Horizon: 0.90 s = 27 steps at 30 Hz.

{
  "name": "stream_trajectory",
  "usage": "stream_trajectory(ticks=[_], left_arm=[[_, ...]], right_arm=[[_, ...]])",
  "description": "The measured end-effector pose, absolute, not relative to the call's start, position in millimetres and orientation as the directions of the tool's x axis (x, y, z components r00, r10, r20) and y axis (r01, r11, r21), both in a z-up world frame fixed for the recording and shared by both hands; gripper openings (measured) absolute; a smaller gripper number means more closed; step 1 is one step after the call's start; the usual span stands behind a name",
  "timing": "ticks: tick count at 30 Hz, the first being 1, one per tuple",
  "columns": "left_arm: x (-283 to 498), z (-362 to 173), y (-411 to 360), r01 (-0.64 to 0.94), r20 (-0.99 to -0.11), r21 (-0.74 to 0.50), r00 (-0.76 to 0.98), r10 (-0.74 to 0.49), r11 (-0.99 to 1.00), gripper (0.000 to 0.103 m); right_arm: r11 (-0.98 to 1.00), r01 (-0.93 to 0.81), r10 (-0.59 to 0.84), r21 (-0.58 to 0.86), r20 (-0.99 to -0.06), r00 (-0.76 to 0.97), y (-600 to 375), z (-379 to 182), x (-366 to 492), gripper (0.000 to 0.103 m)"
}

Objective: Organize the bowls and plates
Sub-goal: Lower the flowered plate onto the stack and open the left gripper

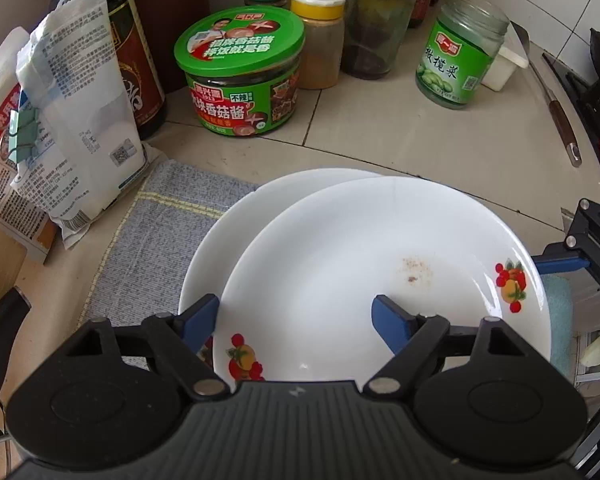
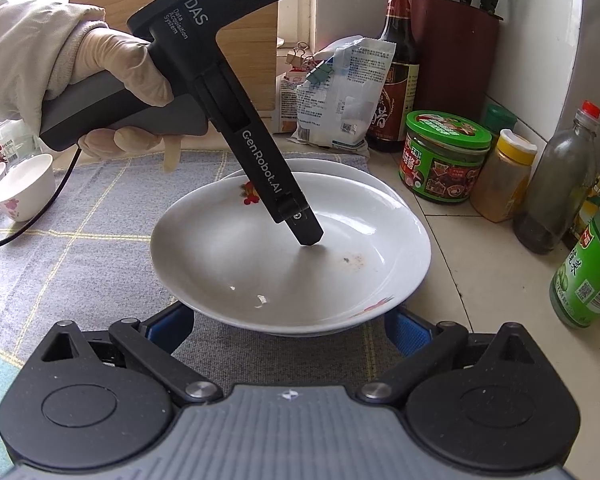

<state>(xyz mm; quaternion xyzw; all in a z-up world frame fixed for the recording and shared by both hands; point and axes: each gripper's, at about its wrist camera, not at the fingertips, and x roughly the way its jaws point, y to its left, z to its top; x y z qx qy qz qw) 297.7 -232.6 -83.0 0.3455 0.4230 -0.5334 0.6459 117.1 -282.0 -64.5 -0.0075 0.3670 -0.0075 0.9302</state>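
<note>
The left tool (image 1: 296, 316) is seen parted over the near rim of the upper plate (image 1: 380, 264), gripping nothing. That plate is stacked on a second plate (image 1: 228, 240) on the checked cloth (image 1: 140, 264) (tabletop beyond). Stacking seems done, so withdrawal is called for; the right tool (image 2: 290, 326) is held wide below the rim.

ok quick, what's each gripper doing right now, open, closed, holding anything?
Left gripper: open, straddling the rim of the top plate, not pinching it.
Right gripper: open, fingers either side of the plate's near edge, holding nothing.
</note>
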Motion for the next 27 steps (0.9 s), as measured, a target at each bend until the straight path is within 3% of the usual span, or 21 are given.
stream_trajectory(ticks=[11, 17, 22, 27], left_arm=[[296.3, -81.2, -230.3, 0.982, -0.912, 0.005, 0.081, -0.401, 0.188, 0.083], [296.4, -79.1, -227.9, 0.982, -0.910, 0.006, 0.083, -0.407, 0.187, 0.083], [297.5, -76.8, -226.4, 0.980, -0.906, 0.008, 0.091, -0.413, 0.197, 0.083], [296.4, -74.6, -224.1, 0.981, -0.906, 0.019, 0.099, -0.413, 0.195, 0.083]], right_arm=[[0.999, 0.002, -0.025, -0.034, -0.685, 0.728, -281.2, -62.3, 115.2, 0.102], [0.999, -0.001, -0.025, -0.037, -0.689, 0.724, -281.1, -60.2, 112.7, 0.098], [0.999, -0.007, -0.022, -0.040, -0.695, 0.718, -281.9, -59.1, 109.6, 0.089], [0.999, -0.007, -0.026, -0.044, -0.699, 0.714, -280.7, -59.3, 110.4, 0.088]])
